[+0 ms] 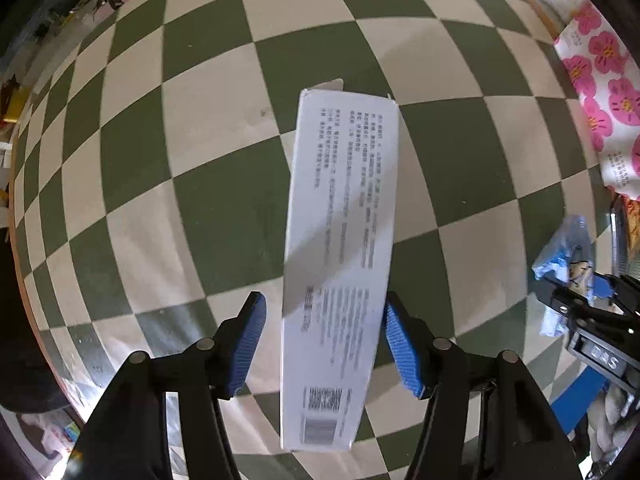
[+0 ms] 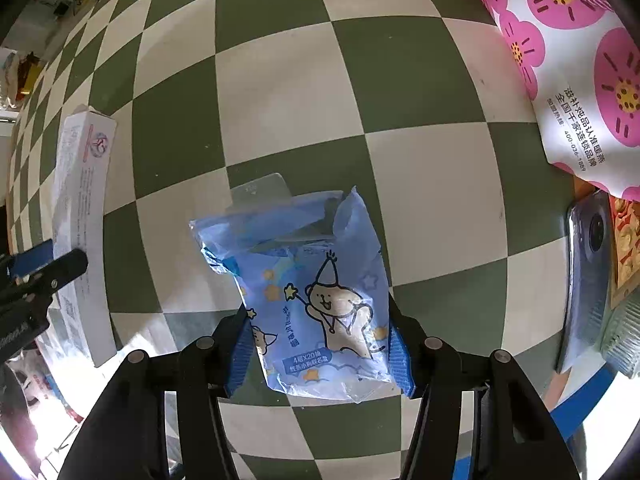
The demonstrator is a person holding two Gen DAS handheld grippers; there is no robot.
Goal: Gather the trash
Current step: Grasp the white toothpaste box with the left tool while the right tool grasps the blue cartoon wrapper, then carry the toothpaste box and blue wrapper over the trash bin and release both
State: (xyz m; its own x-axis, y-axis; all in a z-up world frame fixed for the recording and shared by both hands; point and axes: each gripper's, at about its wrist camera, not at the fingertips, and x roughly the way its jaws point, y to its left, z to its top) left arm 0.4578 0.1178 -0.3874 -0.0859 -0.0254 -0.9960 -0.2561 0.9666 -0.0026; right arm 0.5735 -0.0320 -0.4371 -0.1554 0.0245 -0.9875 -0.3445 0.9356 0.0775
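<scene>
Our left gripper (image 1: 322,344) stands open around a white carton (image 1: 340,248) over the checkered table (image 1: 200,208); only our right view shows the right gripper (image 2: 320,346) clamping a blue tissue pack (image 2: 316,300).

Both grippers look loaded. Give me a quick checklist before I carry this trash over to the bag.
1. Left gripper on the white box: not ok; one blue finger touches it, the other stands off with a gap.
2. Right gripper on the blue tissue pack: ok; fingers press both sides.
3. Box clear of the checkered table: cannot tell.
4. Grippers apart from each other: ok.
5. Flowered bag opening reachable: cannot tell; the opening is out of view.
6. Phone out of the way: ok; it lies off to the right.
</scene>
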